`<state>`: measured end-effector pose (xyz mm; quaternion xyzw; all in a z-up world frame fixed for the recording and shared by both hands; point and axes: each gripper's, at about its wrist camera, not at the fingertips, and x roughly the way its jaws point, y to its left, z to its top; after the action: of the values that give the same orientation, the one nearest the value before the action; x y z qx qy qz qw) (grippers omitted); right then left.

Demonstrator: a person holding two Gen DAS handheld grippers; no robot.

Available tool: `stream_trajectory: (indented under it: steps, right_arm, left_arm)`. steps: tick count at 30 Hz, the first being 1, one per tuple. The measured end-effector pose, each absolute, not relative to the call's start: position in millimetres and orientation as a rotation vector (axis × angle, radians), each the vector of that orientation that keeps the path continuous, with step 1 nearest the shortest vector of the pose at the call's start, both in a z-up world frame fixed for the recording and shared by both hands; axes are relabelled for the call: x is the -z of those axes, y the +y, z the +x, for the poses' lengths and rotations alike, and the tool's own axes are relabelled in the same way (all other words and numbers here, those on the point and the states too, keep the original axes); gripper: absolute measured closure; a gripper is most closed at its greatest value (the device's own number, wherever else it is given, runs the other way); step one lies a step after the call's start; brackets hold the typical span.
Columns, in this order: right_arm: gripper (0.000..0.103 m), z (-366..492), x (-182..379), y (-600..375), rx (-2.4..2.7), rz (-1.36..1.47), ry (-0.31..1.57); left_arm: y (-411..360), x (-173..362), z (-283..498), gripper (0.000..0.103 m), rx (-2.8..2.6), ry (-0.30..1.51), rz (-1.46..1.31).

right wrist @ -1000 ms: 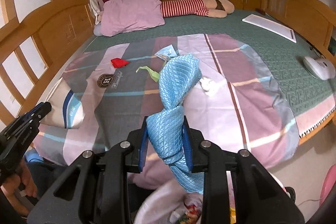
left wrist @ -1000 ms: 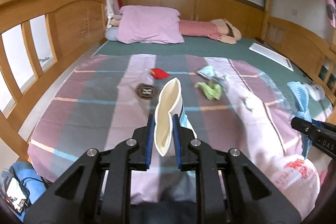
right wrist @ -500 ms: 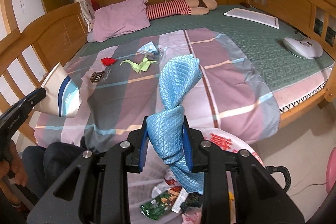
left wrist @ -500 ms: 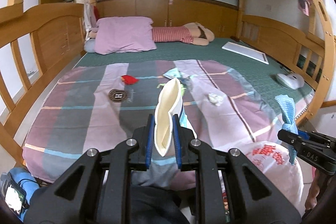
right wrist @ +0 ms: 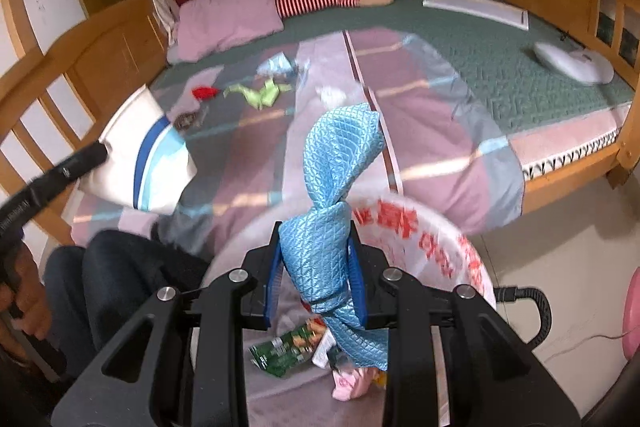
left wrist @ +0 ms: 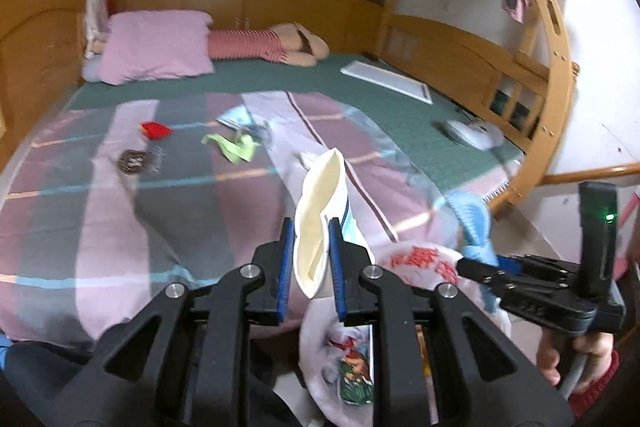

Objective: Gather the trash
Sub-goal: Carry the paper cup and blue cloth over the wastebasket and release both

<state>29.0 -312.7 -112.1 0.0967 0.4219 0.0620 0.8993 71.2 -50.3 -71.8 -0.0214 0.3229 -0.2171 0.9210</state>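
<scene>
Both tongs have swung right and down since half a second ago: the white plastic trash bag with red print [right wrist: 420,227] now sits directly under them, bed pushed further back in both views.

Left tongs [left wrist: 311,267]: pinching a flattened white paper cup with blue stripes [left wrist: 320,211], mouth pointing away from the camera, squeezed between the blue pads. The cup is held above the near rim of the bag; seen side-on from the right wrist view [right wrist: 140,155].

Right tongs [right wrist: 316,275]: pinching a knotted light-blue quilted cloth [right wrist: 332,195], clamped at the knot, one end standing up, the other hanging down into the bag mouth. Also visible from the left wrist view [left wrist: 474,227], over the bag [left wrist: 424,263].

Bag contents: a green printed wrapper [right wrist: 284,347] and pink crumpled scraps [right wrist: 352,385] at the bottom.

On the pink and grey plaid blanket [left wrist: 100,227] on the bed, well apart from the bag: red crumpled scrap [left wrist: 154,130], lime-green paper strip [left wrist: 236,147], light-blue wrapper [left wrist: 236,117], small white crumpled tissue [right wrist: 330,94]. Frames are motion-blurred.

Background: pink pillow [left wrist: 156,45], striped plush toy [left wrist: 272,43], white flat board [left wrist: 388,81] on the green mattress.
</scene>
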Motion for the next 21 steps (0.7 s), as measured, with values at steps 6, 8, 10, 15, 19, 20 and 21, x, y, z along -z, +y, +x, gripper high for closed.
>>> stream_trajectory:
  steps: [6,8,10,15,19,20,21]
  right_arm:
    - [0.049,20,125,-322,-0.134,0.213,0.927]
    - [0.041,16,120,-332,-0.113,0.249,0.894]
    - [0.041,14,112,-346,-0.096,0.299,0.861]
    - [0.040,9,100,-369,-0.034,0.352,0.806]
    - [0.037,10,106,-378,-0.018,0.391,0.816]
    - [0.037,11,109,-379,-0.016,0.398,0.821]
    - [0.037,13,111,-380,-0.015,0.404,0.827]
  left_arm:
    - [-76,91,68,0.085,0.558,0.735,0.003]
    - [-86,100,66,0.085,0.601,0.763,0.024]
    - [-99,113,65,0.083,0.659,0.815,0.053]
    - [-126,140,60,0.038,0.779,0.903,0.102]
    - [-130,149,65,0.023,0.731,0.913,0.109]
    - [-128,151,69,0.020,0.706,0.912,0.101]
    - [-123,151,74,0.019,0.678,0.912,0.090]
